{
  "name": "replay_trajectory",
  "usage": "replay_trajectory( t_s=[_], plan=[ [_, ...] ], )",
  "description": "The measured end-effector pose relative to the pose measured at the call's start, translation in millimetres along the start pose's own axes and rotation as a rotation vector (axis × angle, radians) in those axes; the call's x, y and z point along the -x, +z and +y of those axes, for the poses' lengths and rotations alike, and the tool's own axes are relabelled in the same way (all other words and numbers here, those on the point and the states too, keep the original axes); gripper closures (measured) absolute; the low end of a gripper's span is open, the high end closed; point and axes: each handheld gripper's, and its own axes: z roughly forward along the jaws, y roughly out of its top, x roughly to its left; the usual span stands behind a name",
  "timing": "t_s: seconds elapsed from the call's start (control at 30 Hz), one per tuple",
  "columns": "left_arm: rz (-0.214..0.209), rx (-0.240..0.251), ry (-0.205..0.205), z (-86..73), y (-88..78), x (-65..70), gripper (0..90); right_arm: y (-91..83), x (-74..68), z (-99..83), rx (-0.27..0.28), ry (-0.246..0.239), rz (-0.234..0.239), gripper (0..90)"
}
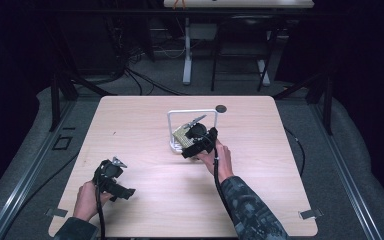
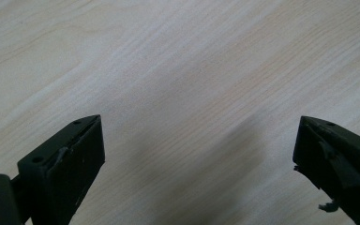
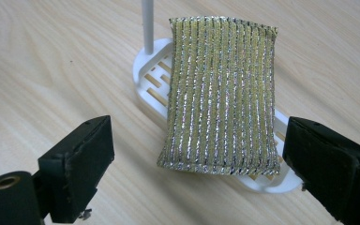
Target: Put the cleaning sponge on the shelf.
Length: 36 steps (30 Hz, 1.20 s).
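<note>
Pale wooden surface (image 1: 145, 130); gold-striped rectangular sponge (image 3: 222, 89) on white slotted plastic rack (image 3: 151, 89); right hand-held gripper (image 3: 197, 164) spread before it, left hand-held gripper (image 2: 199, 159) spread, empty.

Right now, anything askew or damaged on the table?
Mostly tidy. The gold sponge lies on the white rack, overhanging its near edge rather than seated inside. The left gripper has frayed, torn padding on one jaw. Nothing spilled on the table.

sponge (image 3: 222, 93): glittery woven | rack (image 3: 152, 89): glossy plastic | table (image 3: 51, 61): matt wood
</note>
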Motion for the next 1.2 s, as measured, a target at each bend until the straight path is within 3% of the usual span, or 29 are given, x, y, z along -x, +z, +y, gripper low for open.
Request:
replay_trajectory(
  t_s=[0.47, 0.83, 1.2],
  plan=[
    [-0.002, -0.004, 0.002, 0.2, 0.5, 0.4, 2.4, -34.4, 2.4, -11.4, 0.022, -0.028, 0.047, 7.6],
    [-0.001, -0.002, 0.001, -0.1, 0.4, 0.6, 2.4, -62.5, 11.1, -29.3, 0.034, -0.033, 0.037, 7.0],
    [-0.002, -0.002, -0.001, 0.0, 0.6, 1.1, 2.4, -89.6, 34.4, -61.4, 0.031, 0.022, 0.020, 5.6]
  ],
)
